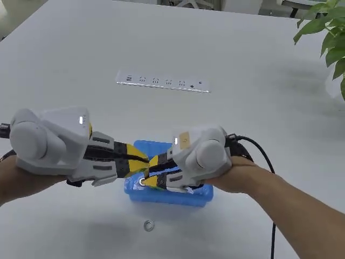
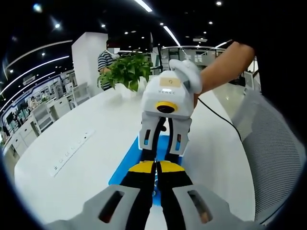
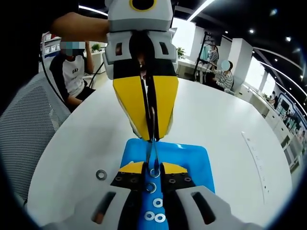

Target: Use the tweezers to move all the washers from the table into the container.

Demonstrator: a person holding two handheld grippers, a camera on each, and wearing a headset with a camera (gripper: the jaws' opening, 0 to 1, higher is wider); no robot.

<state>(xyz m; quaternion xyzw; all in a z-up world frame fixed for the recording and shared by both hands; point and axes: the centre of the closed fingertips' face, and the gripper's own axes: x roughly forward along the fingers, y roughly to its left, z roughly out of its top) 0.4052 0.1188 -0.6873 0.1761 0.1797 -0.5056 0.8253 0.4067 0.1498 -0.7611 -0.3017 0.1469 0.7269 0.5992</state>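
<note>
Tweezers are working over the container, with one washer waiting on the table.

Head view: left gripper and right gripper are meeting nose to nose above the blue container, presumably so anything released lands inside. A loose washer is lying on the table just in front of the container. Left gripper view: left jaws are sitting nearly closed, with a thin slit between the yellow tips. Right gripper view: that slit is clamping the tweezers, which are pointing down at a tip washer over the container floor. Can't tell if it's pinched or lying there. Right jaws are standing slightly apart either side of the tweezer tips, gripping nothing I can make out, likely guiding. Banked washers are lying in the container.
</note>
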